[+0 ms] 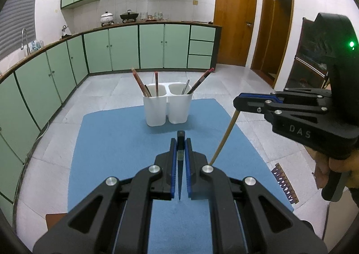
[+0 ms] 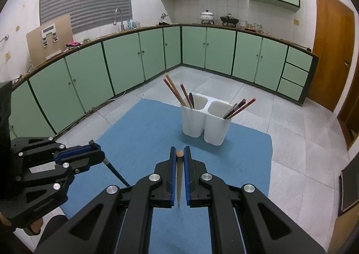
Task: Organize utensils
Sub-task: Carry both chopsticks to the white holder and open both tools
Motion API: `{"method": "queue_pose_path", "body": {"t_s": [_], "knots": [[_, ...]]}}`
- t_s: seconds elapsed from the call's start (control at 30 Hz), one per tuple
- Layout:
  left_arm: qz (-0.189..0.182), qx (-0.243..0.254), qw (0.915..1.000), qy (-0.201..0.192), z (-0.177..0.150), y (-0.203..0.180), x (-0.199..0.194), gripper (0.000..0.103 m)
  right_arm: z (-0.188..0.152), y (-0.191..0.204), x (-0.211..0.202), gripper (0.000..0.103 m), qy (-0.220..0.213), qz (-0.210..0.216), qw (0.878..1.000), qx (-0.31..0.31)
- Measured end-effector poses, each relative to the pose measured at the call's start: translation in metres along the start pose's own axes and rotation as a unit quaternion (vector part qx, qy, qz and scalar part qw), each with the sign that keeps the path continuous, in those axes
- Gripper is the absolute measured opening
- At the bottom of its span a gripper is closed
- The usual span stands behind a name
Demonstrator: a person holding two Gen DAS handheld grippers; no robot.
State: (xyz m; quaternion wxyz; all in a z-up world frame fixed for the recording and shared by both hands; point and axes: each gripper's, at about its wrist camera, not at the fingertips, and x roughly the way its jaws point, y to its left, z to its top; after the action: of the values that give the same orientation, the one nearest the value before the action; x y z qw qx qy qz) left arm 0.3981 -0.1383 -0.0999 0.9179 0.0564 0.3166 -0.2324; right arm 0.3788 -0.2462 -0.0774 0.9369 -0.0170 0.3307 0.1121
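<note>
1. Your left gripper [image 1: 180,141] is clamped on a dark chopstick [image 1: 180,164]; your right gripper [image 2: 178,153] on a tan chopstick [image 2: 179,177].
2. Carry both toward the white holder [image 1: 167,108] near the blue mat's [image 1: 112,141] far edge, and tip each one upright before letting go.

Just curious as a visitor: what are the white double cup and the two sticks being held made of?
The white two-compartment holder looks like smooth moulded plastic, matte with rounded edges. The light chopstick in the right gripper looks like pale bamboo or wood. The dark chopstick in the left gripper is glossy, perhaps lacquered wood or plastic.
</note>
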Motion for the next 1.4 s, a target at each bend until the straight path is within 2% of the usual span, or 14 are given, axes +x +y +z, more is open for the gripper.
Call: {"method": "queue_pose_path", "body": {"t_s": [0.2, 0.47, 0.6, 0.77, 1.03, 1.27, 1.4], "knots": [[-0.009, -0.001, 0.9999, -0.007, 0.013, 0.004, -0.009, 0.006, 0.013, -0.001, -0.018, 0.006, -0.009, -0.007, 1.0, -0.006], [0.0, 0.016, 0.9975, -0.068, 0.061, 0.015, -0.042, 0.006, 0.045, -0.005, -0.049, 0.007, -0.039, -0.018, 0.999, -0.01], [-0.009, 0.009, 0.9957, -0.092, 0.086, 0.018, -0.049, 0.006, 0.063, -0.004, -0.057, 0.006, -0.051, -0.023, 0.998, -0.016], [-0.003, 0.02, 0.9923, -0.122, 0.12, 0.011, -0.049, 0.006, 0.095, -0.006, -0.061, 0.006, -0.062, -0.029, 0.997, -0.018], [0.01, 0.019, 0.9885, -0.15, 0.171, 0.005, -0.028, 0.006, 0.135, -0.02, -0.052, 0.006, -0.073, -0.034, 0.997, -0.016], [0.01, 0.004, 0.9861, -0.166, 0.211, 0.008, 0.005, 0.006, 0.167, -0.036, -0.022, 0.006, -0.07, -0.04, 0.997, -0.002], [0.015, 0.002, 0.984, -0.177, 0.224, 0.009, 0.025, 0.006, 0.178, -0.052, 0.0, 0.006, -0.069, -0.044, 0.997, 0.015]]}}
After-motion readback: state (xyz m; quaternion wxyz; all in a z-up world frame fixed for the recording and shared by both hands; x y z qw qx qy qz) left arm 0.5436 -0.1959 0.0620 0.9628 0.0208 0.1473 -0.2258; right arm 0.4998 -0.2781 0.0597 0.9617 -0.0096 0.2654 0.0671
